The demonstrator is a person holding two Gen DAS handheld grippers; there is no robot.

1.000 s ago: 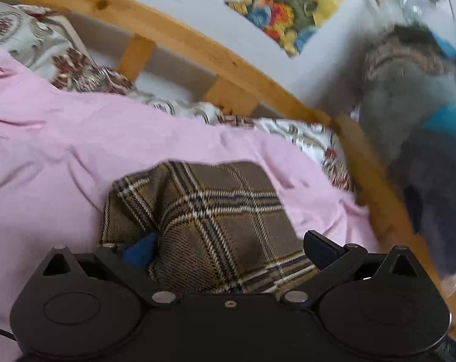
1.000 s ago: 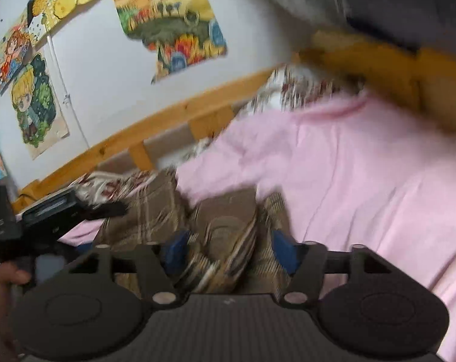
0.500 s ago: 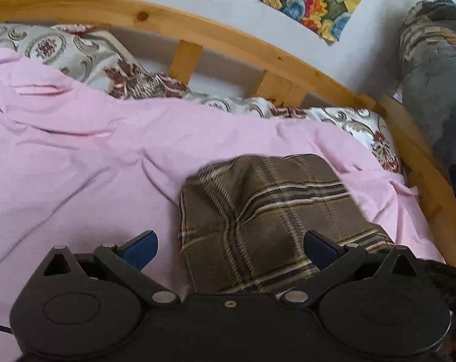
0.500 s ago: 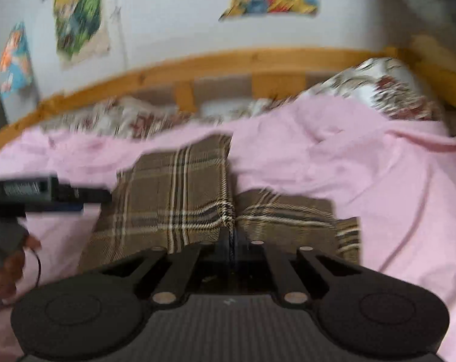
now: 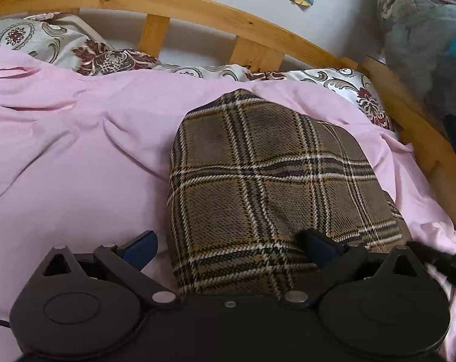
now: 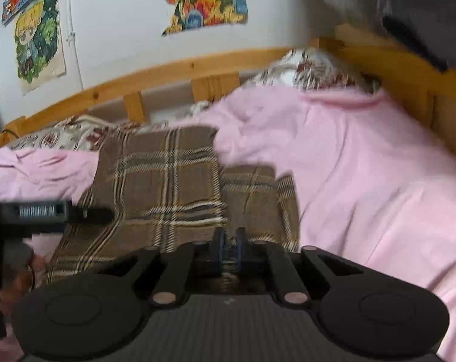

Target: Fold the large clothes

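A brown plaid garment (image 5: 267, 187) lies folded on a pink sheet (image 5: 77, 157). In the left wrist view my left gripper (image 5: 228, 249) is open, its blue-padded fingers (image 5: 139, 249) wide apart at the garment's near edge, one on the sheet, one over the cloth. In the right wrist view the garment (image 6: 167, 187) lies ahead and to the left. My right gripper (image 6: 229, 249) has its fingers nearly together over the garment's near edge; whether cloth is pinched between them is not clear. The left gripper (image 6: 43, 214) shows at the left there.
A wooden bed rail (image 5: 197, 12) curves around the far side, with patterned pillows (image 5: 56, 45) against it. A pile of grey and blue clothes (image 5: 424, 30) sits beyond the right rail. Posters (image 6: 197, 0) hang on the white wall.
The left gripper let go of the plaid garment and opened wide. The right gripper's fingers closed together, and the garment went from bunched to lying flat and folded.
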